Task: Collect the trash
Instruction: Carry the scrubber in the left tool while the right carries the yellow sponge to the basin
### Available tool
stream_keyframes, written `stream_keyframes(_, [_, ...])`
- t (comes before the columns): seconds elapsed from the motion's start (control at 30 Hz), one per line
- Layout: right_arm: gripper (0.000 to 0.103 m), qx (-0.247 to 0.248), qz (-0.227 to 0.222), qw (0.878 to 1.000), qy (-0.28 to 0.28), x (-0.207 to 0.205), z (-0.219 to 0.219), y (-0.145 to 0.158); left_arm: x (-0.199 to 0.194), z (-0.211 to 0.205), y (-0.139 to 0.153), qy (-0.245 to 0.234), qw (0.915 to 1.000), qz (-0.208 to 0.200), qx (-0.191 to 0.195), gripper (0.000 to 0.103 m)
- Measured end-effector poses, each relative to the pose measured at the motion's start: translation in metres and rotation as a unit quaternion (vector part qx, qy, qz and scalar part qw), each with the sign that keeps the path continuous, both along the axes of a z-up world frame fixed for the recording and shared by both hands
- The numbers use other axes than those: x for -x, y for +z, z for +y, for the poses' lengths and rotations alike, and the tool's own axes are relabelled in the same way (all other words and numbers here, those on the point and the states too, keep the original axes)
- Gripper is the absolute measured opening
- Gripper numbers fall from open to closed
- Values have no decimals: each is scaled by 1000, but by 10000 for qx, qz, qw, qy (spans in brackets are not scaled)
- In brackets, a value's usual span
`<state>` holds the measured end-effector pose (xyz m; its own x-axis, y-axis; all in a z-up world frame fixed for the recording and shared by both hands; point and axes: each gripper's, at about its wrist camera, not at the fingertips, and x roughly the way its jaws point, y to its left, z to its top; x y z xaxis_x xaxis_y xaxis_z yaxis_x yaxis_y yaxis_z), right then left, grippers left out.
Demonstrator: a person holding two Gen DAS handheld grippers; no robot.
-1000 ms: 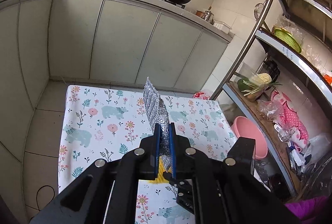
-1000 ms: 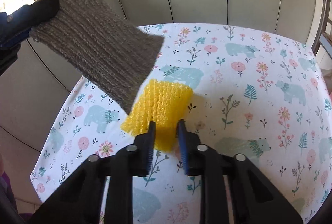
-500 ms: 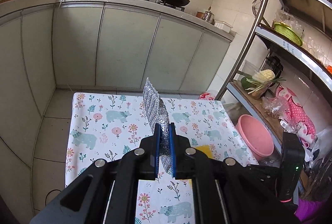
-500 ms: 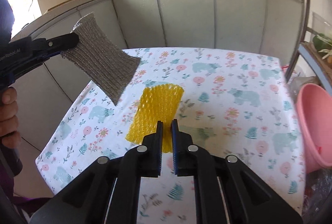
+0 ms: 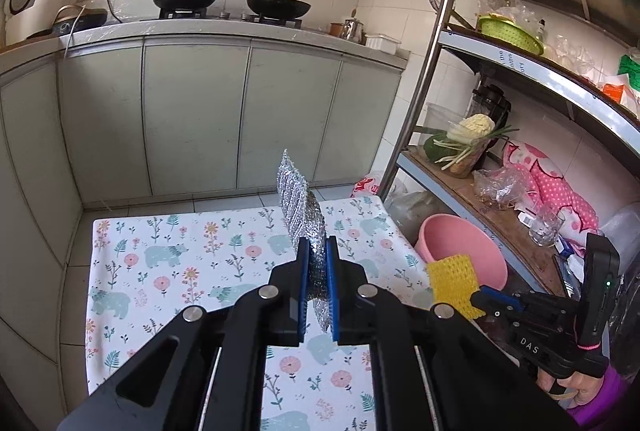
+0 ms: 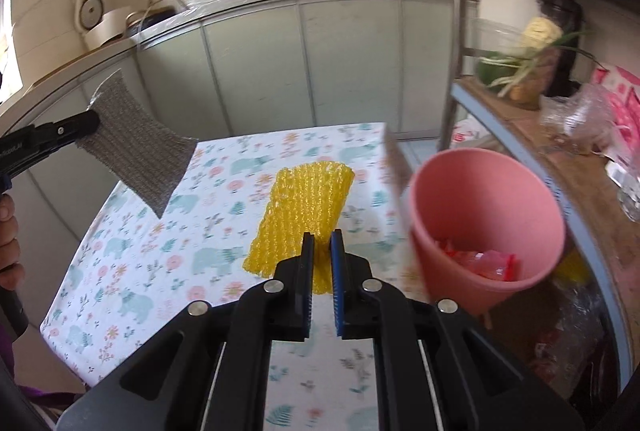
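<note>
My left gripper (image 5: 317, 251) is shut on a silver mesh scouring pad (image 5: 299, 202) and holds it upright above the table; the pad shows grey at the left of the right wrist view (image 6: 140, 151). My right gripper (image 6: 321, 243) is shut on a yellow foam net sleeve (image 6: 304, 207), lifted off the table; it also shows in the left wrist view (image 5: 454, 281). A pink bin (image 6: 484, 231) with red wrappers inside stands just right of the table, close to the sleeve.
The table has a floral bear-print cloth (image 5: 180, 263). Grey-green kitchen cabinets (image 5: 192, 119) stand behind it. A metal shelf rack (image 5: 500, 167) with vegetables, bags and a glass fills the right side, behind the pink bin (image 5: 460, 247).
The right gripper closed on the yellow sleeve, lifted it off the table and moved right toward the pink bin. The left gripper rose and pulled back, still holding the scouring pad.
</note>
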<state>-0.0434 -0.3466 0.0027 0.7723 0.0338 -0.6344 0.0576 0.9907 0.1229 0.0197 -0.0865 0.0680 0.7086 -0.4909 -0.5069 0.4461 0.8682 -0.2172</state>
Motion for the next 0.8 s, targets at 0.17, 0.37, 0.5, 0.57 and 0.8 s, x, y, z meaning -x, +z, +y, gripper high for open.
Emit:
stream_keyframes(0.17, [9, 36, -115, 9991, -410, 13, -36, 5, -2, -36, 8, -278, 9996, -37, -23, 7])
stream_keyframes(0.37, [9, 42, -173, 9969, -763, 22, -69, 5, -5, -78, 15, -606, 9981, -110, -67, 7])
stream_keyframes(0.5, [9, 40, -158, 9952, -963, 25, -88, 1, -7, -104, 17, -814, 9965, -154, -98, 7])
stream_keyframes(0.57, [9, 35, -144, 9943, -1055, 26, -96, -1, -8, -117, 19, -903, 9957, -173, -118, 7])
stream_keyframes(0.8, [9, 53, -117, 9911, -1325, 30, -123, -6, -13, -160, 15, -1221, 9922, -161, -195, 7])
